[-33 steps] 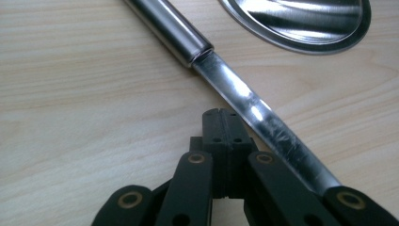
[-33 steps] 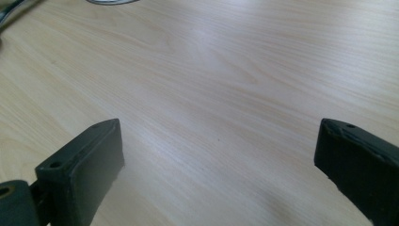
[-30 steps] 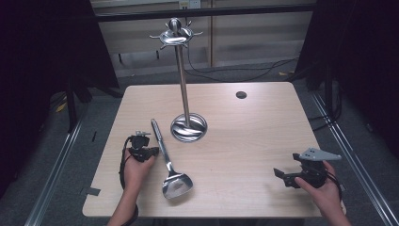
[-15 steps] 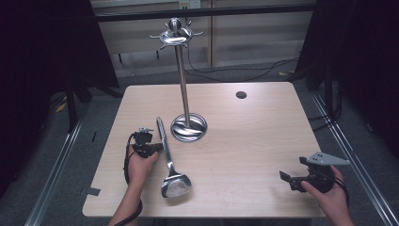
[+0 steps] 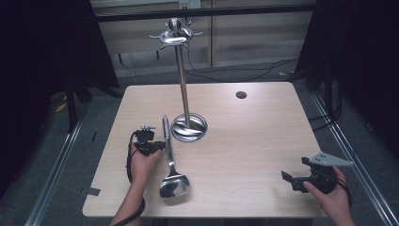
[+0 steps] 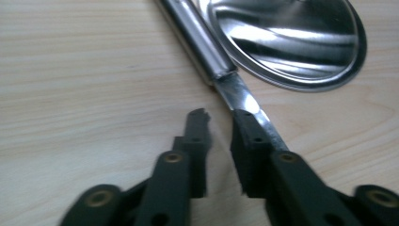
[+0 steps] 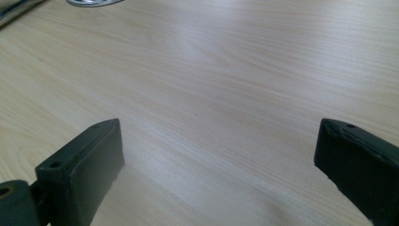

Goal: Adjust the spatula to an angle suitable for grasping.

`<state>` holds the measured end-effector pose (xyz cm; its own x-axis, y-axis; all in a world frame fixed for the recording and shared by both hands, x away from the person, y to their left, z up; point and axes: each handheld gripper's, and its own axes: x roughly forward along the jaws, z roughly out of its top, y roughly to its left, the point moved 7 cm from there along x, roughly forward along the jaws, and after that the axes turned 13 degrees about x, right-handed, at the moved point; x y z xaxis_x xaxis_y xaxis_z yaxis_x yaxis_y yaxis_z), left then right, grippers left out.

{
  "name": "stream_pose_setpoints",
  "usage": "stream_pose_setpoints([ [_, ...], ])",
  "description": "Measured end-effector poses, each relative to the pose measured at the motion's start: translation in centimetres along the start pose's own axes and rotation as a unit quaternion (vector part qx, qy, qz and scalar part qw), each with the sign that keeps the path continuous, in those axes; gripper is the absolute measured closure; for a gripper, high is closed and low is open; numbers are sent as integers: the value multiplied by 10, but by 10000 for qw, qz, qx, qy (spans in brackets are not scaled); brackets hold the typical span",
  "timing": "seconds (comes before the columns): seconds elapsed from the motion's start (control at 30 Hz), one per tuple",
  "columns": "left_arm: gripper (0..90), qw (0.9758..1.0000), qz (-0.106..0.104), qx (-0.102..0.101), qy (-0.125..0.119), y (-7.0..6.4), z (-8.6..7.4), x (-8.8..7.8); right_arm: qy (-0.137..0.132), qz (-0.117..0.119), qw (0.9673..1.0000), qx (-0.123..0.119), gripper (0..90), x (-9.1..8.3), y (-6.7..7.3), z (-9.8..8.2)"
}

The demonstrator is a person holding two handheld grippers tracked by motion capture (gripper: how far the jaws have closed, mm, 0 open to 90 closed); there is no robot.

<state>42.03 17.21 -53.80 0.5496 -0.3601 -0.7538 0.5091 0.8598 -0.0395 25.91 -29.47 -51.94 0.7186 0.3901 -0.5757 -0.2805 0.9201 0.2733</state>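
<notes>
A steel spatula (image 5: pixel 168 153) lies flat on the wooden table (image 5: pixel 254 136), its head near the front edge and its handle reaching to the base of a steel utensil stand (image 5: pixel 188 127). My left gripper (image 5: pixel 157 146) sits low on the table against the spatula's left side. In the left gripper view its jaws (image 6: pixel 220 123) have just been opening; the narrow gap between them is bare, and the spatula's flat neck (image 6: pixel 237 92) runs under the right-hand jaw. My right gripper (image 5: pixel 291 180) rests at the front right, open wide (image 7: pixel 219 136) over bare wood.
The stand's pole (image 5: pixel 181 80) rises to a ring of hooks (image 5: pixel 175 35) at the table's back. A small dark round hole (image 5: pixel 241 94) marks the table's far right part. Dark curtains and floor rails flank the table.
The spatula's handle end has swung slightly right, toward the stand base. The left jaws now stand a little apart. The right hand has sunk slightly toward the front edge.
</notes>
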Motion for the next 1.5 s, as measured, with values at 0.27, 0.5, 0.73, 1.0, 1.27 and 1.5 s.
stream_pose_setpoints([
  [0.27, 545, 9993, -152, -187, 271, -14, 10, -5, -14, -63, 9999, 94, 16, 0, -6, -1],
  [0.5, 496, 9977, -36, -245, 630, -26, 14, 1, -50, 6, 10000, 75, 16, 2, -3, 4],
  [0.73, 485, 9931, 185, -251, 1128, -37, 8, 6, -122, 106, 9998, 86, 16, 4, -1, 11],
  [1.0, 617, 9877, 403, -208, 1497, -41, 5, 7, -206, 182, 9995, 153, 19, 8, 1, 18],
  [1.27, 707, 9863, 452, -562, 1486, -31, 5, 6, -183, 220, 9995, 140, 20, 10, 3, 18],
  [1.5, 752, 9882, 529, -464, 1358, -18, 1, 3, -203, 246, 9993, 177, 21, 11, 2, 19],
])
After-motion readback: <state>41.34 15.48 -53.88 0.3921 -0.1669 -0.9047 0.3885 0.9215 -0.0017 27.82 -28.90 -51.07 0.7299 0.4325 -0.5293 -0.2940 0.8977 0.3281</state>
